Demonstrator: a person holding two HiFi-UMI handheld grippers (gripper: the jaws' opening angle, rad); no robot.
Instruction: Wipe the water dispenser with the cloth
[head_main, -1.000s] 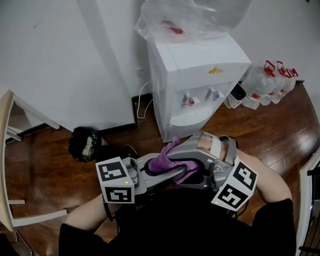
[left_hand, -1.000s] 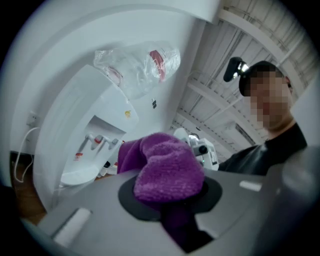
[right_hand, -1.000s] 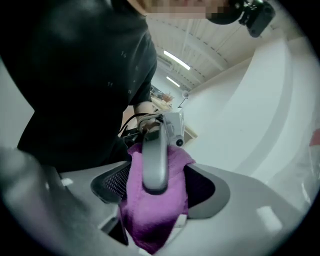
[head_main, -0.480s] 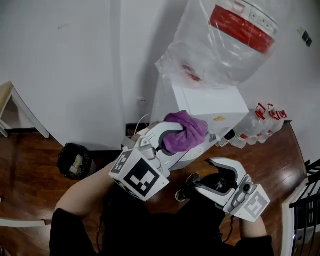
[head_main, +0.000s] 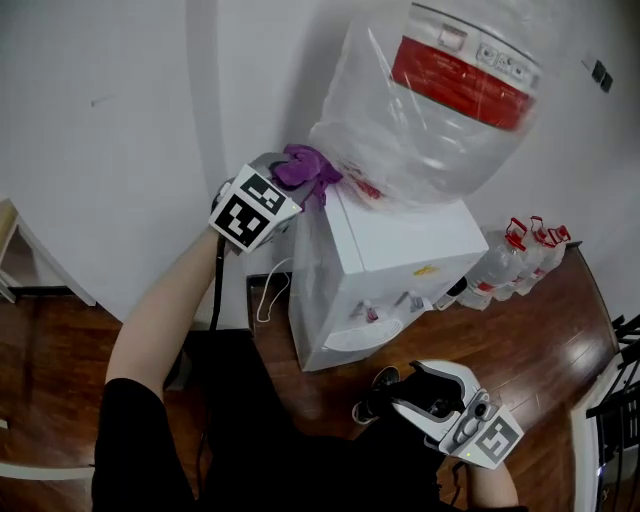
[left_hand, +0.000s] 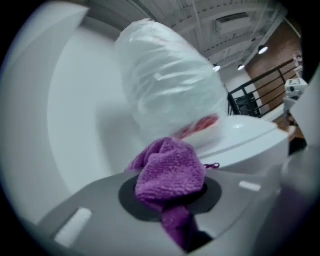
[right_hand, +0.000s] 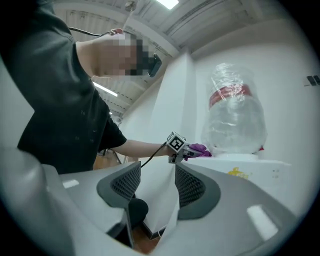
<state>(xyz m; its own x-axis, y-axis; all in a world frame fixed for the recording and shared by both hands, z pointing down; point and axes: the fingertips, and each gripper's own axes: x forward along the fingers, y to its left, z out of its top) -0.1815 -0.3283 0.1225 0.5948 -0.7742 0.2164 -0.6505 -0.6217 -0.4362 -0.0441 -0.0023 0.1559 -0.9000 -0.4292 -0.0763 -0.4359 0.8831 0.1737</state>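
My left gripper (head_main: 296, 180) is shut on a purple cloth (head_main: 310, 168), its jaws a little tighter than a moment ago. It holds the cloth at the top back left corner of the white water dispenser (head_main: 400, 262), beside the plastic-wrapped bottle (head_main: 440, 100). In the left gripper view the bunched cloth (left_hand: 170, 170) hangs from the jaws in front of the bottle (left_hand: 170, 95). My right gripper (head_main: 415, 388) hangs low in front of the dispenser, open and empty. Its jaws have just been closing a little. In the right gripper view its jaws (right_hand: 155, 187) frame the dispenser's side.
Several water jugs (head_main: 520, 255) stand on the wooden floor right of the dispenser. A white cable (head_main: 265, 292) runs down the wall behind it. A table edge (head_main: 10, 235) is at far left and a dark railing (head_main: 618, 400) at far right.
The left gripper has carried the cloth from in front of the body up to the dispenser's top back corner. The right gripper has let go of the cloth and dropped low to the right.
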